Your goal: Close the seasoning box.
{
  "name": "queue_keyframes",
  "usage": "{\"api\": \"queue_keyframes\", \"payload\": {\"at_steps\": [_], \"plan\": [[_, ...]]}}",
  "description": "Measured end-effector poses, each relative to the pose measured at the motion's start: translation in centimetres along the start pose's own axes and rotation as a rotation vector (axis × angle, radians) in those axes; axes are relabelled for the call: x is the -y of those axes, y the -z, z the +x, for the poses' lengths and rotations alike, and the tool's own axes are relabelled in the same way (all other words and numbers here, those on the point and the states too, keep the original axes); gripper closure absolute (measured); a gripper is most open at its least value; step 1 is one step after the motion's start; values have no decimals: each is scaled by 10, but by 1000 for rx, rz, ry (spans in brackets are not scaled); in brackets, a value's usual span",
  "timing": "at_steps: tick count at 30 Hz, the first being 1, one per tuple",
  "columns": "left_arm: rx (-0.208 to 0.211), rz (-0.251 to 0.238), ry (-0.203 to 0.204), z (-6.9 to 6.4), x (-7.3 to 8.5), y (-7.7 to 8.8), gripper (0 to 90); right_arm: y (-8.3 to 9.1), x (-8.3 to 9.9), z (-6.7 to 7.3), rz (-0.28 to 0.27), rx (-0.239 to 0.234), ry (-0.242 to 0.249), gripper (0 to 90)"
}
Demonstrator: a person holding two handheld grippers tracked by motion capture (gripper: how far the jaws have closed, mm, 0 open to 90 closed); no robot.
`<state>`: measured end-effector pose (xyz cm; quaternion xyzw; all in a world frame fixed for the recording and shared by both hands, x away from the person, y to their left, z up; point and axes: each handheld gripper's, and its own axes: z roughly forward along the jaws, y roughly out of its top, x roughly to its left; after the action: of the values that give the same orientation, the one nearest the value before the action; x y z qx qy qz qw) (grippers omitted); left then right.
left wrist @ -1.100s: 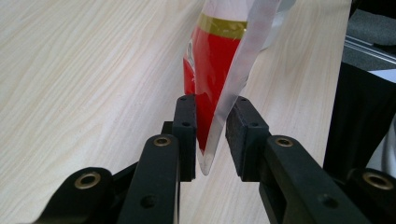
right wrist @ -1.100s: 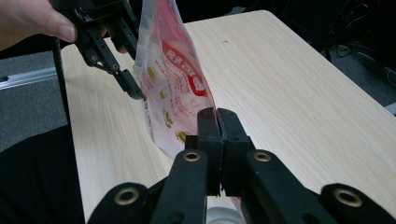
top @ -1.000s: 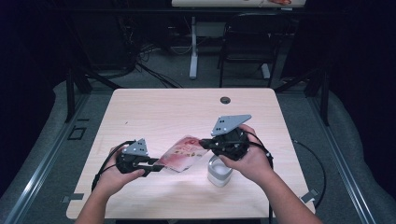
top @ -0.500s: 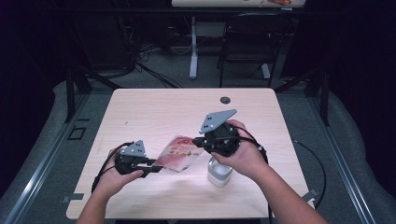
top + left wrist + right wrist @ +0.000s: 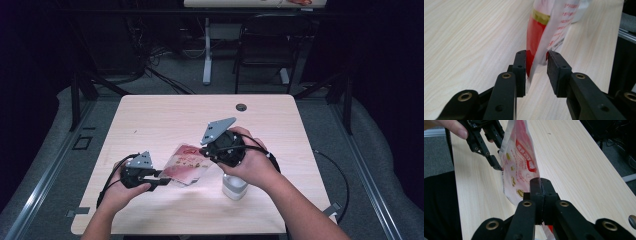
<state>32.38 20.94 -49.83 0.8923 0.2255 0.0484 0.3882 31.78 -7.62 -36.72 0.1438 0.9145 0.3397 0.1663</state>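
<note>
A pale wooden table (image 5: 150, 120) carries a small white container (image 5: 234, 187) under the person's right hand. Above it, a red and white food pouch (image 5: 186, 163) hangs between two grippers. The right gripper (image 5: 540, 185) is clamped on one edge; the left gripper (image 5: 536, 66) has just been opening, its jaws apart around the other edge.

Both forearms come in from the near edge. The left gripper (image 5: 159, 179) lies low and level, pointing right, its fingers (image 5: 520, 72) having just been opening, a gap between them. The right gripper (image 5: 204, 150), raised higher, points left with its fingers (image 5: 535, 188) pressed together.
</note>
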Motion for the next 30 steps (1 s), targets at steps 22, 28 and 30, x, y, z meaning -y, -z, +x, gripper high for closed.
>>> {"api": "queue_keyframes", "payload": {"at_steps": [22,28,30], "plan": [[-106,4,47,5,11,5,500,-14,-4,-4,67,55,31,900],[-106,2,51,5,13,7,506,-22,-5,-3,92,73,53,900],[-105,-1,54,5,13,7,508,-24,-5,-3,104,75,58,900]]}}
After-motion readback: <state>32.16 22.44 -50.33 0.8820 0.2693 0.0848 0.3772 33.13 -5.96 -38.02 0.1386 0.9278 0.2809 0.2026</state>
